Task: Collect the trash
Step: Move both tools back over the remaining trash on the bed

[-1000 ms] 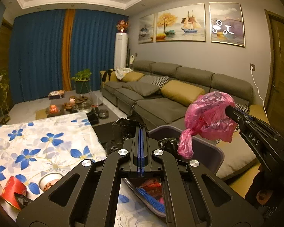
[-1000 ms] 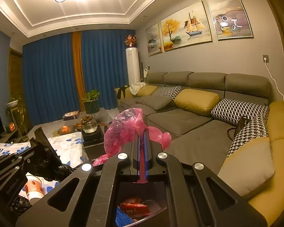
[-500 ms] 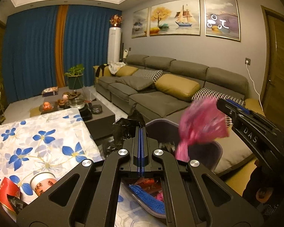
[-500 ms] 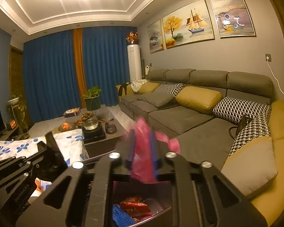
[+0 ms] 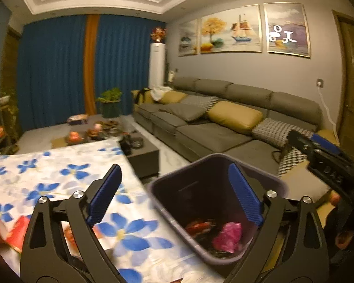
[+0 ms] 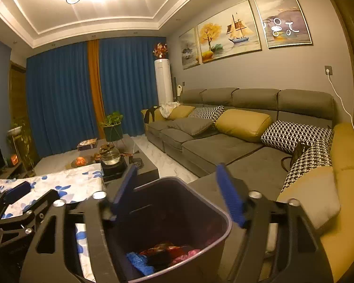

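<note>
A dark purple trash bin [image 5: 153, 189] stands beside the table, just below both grippers. Inside it lie a pink plastic bag [image 5: 226, 237], a red wrapper [image 5: 199, 226] and dark scraps. My left gripper [image 5: 174, 194] hangs over the bin's near rim, its jaws opening with nothing between the blue pads. The right wrist view shows the same bin [image 6: 226, 219] holding pink, red and blue trash [image 6: 139, 261]. Above it my right gripper [image 6: 177, 194] is opening too, with nothing between its pads. Each gripper appears in the other's view: right gripper [image 5: 318, 151], left gripper [image 6: 14, 193].
A table with a white cloth printed with blue flowers [image 5: 59, 169] lies left of the bin; red paper cups [image 5: 4, 231] sit at its near left edge. A grey sofa [image 5: 212, 136] with cushions runs along the right wall. A dark coffee table [image 6: 120, 162] stands behind.
Both grippers went from shut to open. The pink bag left the right gripper and fell into the bin. The black bag is gone from the left gripper's pads.
</note>
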`<action>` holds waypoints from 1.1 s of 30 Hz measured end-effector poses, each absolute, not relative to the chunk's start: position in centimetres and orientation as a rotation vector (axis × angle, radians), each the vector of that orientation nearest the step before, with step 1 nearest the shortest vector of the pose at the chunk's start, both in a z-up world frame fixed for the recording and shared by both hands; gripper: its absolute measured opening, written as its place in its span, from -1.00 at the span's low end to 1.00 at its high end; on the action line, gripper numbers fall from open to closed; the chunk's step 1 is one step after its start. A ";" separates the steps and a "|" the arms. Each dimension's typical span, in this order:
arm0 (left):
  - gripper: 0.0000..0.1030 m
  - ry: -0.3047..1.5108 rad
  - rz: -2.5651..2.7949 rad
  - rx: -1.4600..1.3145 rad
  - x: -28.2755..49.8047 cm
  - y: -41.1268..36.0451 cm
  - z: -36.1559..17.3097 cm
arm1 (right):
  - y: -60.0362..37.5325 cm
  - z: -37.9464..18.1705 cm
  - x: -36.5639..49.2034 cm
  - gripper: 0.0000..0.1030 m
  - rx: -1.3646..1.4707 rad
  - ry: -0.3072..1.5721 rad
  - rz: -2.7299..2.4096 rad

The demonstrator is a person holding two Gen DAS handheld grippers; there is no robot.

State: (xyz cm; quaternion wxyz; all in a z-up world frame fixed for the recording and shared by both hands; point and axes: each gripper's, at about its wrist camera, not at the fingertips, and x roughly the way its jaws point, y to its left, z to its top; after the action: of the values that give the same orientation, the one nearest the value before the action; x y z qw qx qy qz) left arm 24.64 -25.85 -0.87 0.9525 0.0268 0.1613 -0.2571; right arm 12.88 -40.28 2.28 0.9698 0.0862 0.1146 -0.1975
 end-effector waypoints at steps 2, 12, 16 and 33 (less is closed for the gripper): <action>0.85 0.322 -0.482 0.055 23.9 -25.0 -0.8 | -39.9 2.3 12.2 0.62 0.177 0.227 -0.397; 0.87 0.307 -0.309 0.019 20.3 -17.8 -0.5 | -35.6 2.4 10.2 0.74 0.164 0.230 -0.314; 0.87 0.291 -0.212 0.048 18.3 -13.8 -1.0 | -32.9 2.3 9.6 0.75 0.140 0.232 -0.261; 0.87 0.325 0.120 -0.047 12.9 3.9 -2.4 | -19.4 -1.0 11.0 0.75 0.084 0.349 -0.019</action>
State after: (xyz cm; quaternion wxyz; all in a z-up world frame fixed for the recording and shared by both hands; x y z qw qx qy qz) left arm 12.92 3.86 -2.42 0.9848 -0.0232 0.1616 0.0597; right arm 10.99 -19.39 -1.03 0.9839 0.0417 0.1734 -0.0096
